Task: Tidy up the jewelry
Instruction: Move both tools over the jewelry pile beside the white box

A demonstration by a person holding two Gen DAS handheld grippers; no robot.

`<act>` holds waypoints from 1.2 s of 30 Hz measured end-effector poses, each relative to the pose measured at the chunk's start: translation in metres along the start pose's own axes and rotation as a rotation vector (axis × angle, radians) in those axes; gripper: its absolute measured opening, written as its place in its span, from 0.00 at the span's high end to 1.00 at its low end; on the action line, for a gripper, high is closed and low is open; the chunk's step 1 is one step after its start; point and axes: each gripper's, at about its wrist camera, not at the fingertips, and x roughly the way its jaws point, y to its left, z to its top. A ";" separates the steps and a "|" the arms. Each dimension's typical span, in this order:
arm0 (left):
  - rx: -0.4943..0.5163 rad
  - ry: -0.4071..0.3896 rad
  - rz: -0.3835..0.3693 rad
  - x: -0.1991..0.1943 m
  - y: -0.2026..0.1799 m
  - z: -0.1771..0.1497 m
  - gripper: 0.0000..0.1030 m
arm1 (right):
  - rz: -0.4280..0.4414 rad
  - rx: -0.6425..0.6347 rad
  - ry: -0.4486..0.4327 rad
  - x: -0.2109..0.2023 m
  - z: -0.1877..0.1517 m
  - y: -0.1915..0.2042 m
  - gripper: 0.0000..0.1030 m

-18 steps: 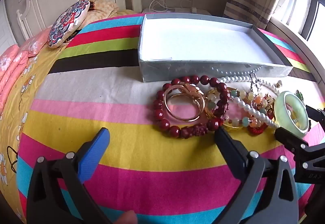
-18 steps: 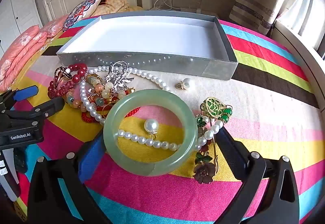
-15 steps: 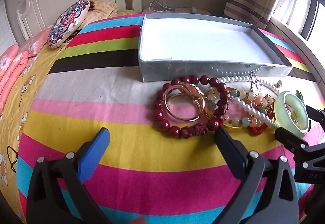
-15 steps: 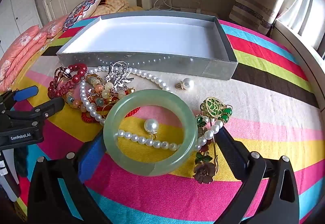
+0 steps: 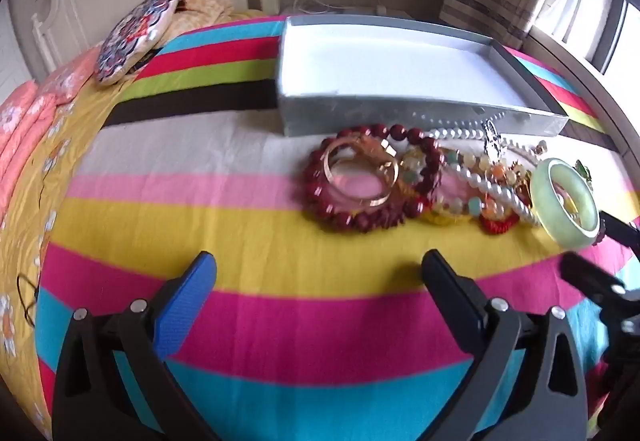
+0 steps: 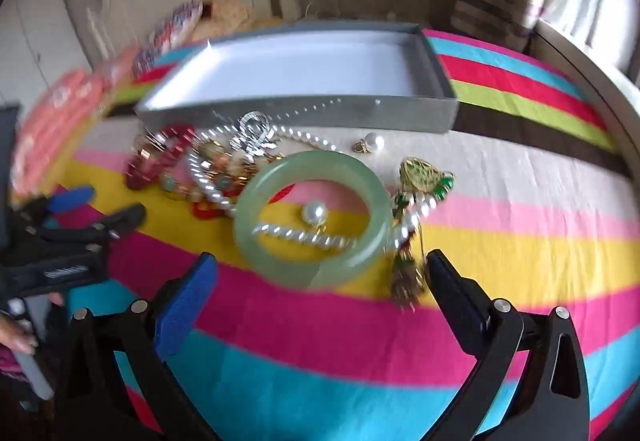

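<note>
left gripper [image 5: 318, 273] jaws wide, empty, low centre of frame; right gripper [image 6: 320, 273] jaws wide, empty, below jade bangle [image 6: 314, 219]; grey tray [image 6: 296, 113] upper centre.

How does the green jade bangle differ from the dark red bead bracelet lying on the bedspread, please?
The green jade bangle is one smooth, pale, solid ring; the dark red bead bracelet is a string of separate round beads. The bangle encircles a pearl strand, the bracelet a gold bangle. Both lie flat outside the grey box.
</note>
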 end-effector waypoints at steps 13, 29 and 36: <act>0.083 -0.488 -0.057 -0.135 -0.027 -0.046 0.02 | -0.081 -0.069 -0.496 -0.149 -0.050 0.033 0.04; 0.112 -0.533 -0.031 -0.151 -0.039 -0.056 0.02 | -0.058 -0.026 -0.516 -0.154 -0.054 0.026 0.04; 0.086 -0.537 -0.038 -0.151 -0.033 -0.057 0.02 | -0.049 -0.040 -0.525 -0.155 -0.057 0.033 0.04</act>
